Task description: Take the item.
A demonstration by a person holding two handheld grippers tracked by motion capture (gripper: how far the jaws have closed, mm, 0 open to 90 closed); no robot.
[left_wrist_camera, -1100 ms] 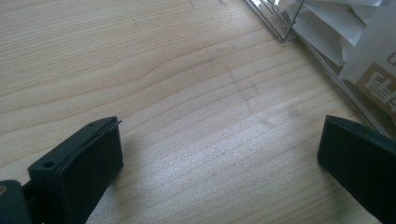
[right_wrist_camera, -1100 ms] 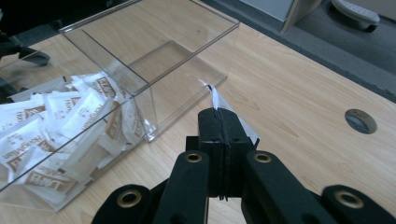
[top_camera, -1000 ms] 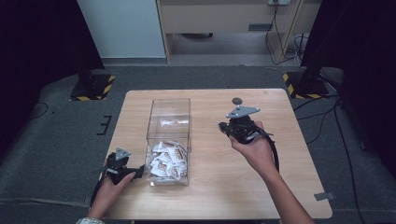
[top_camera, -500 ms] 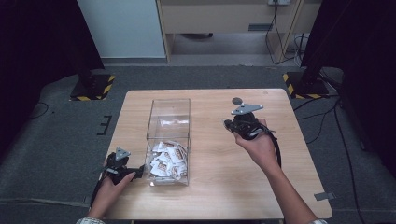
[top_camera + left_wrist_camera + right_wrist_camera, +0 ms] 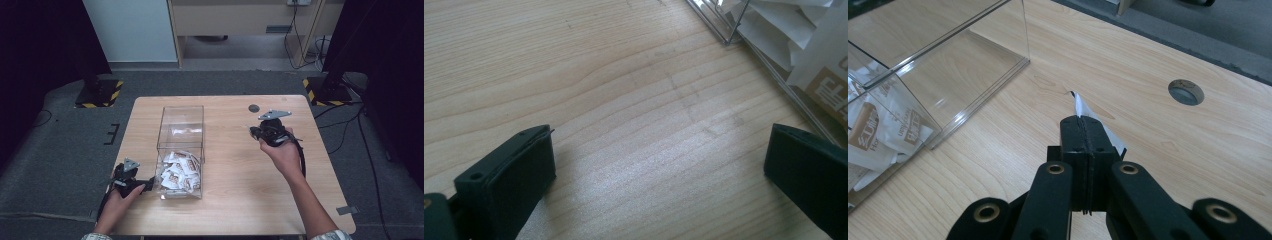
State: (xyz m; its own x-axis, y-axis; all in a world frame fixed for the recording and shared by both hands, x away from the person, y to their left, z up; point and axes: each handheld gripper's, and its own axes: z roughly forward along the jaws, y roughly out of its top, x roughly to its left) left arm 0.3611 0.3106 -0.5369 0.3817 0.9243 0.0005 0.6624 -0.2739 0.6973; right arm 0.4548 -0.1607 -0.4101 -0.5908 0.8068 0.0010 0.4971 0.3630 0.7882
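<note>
Clamped shut on a white sachet in the right gripper over the table's far right part, clear box off toward the left edge, nearer the left gripper, jaws wide and empty.

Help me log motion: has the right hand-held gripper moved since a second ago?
Yes. The right hand-held gripper, shut on a white packet, has shifted right, away from the clear box and toward the table's right edge.

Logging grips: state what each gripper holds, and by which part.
Right gripper pinches a white sachet by its edge. Left gripper holds nothing.
</note>
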